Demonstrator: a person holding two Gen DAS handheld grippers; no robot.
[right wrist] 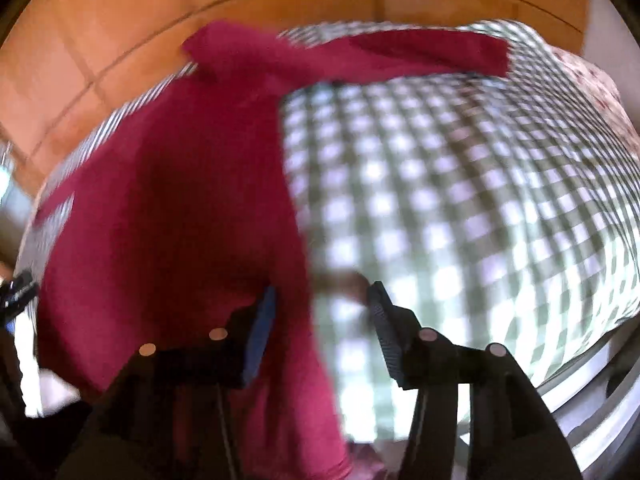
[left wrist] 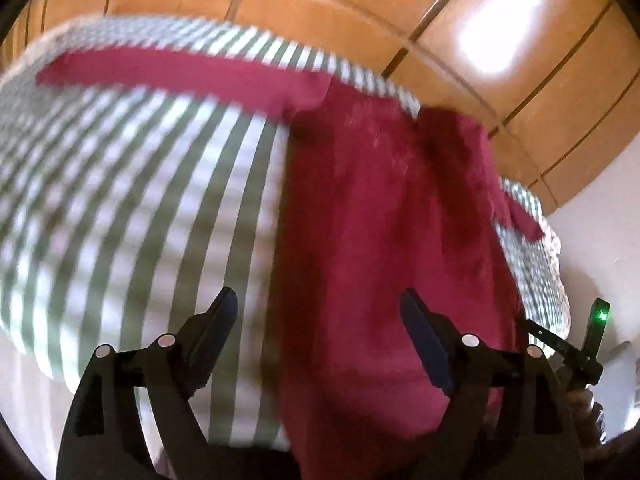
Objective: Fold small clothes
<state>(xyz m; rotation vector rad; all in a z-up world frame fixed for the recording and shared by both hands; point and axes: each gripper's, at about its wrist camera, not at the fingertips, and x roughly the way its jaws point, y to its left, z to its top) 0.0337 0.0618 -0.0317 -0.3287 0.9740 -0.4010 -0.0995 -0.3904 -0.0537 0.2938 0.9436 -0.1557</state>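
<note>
Left gripper (left wrist: 320, 308) nearest the lens in the left wrist view, angled down; black fingers (left wrist: 218, 328) spread wide, nothing between them, pads off the cloth. Its right finger sits over the dark red long-sleeved garment (left wrist: 384, 220), its left finger over the green-and-white checked cloth cover (left wrist: 120, 200).

Right gripper (right wrist: 320, 300) also tilted down, fingers (right wrist: 384, 320) partly apart, not clamping anything; the garment's edge passes under the gap, left finger over red, right finger over check. Contact with the fabric cannot be told, frame is blurred.

Garment lies flat on the checked cover. Long axis of the body runs from 6 o'clock near the fingers toward 12 o'clock. One sleeve stretches from the far end toward 9 o'clock in the left wrist view, toward 2 o'clock in the right wrist view. A small red piece pokes out at 3 o'clock in the left view.

Open checked surface: wide at 9 o'clock of the garment in the left view, wide at 3 o'clock in the right view. Cover edge drops off at 7 o'clock in the left view. Orange-brown wooden panelled wall (left wrist: 500, 60) beyond the far edge.
</note>
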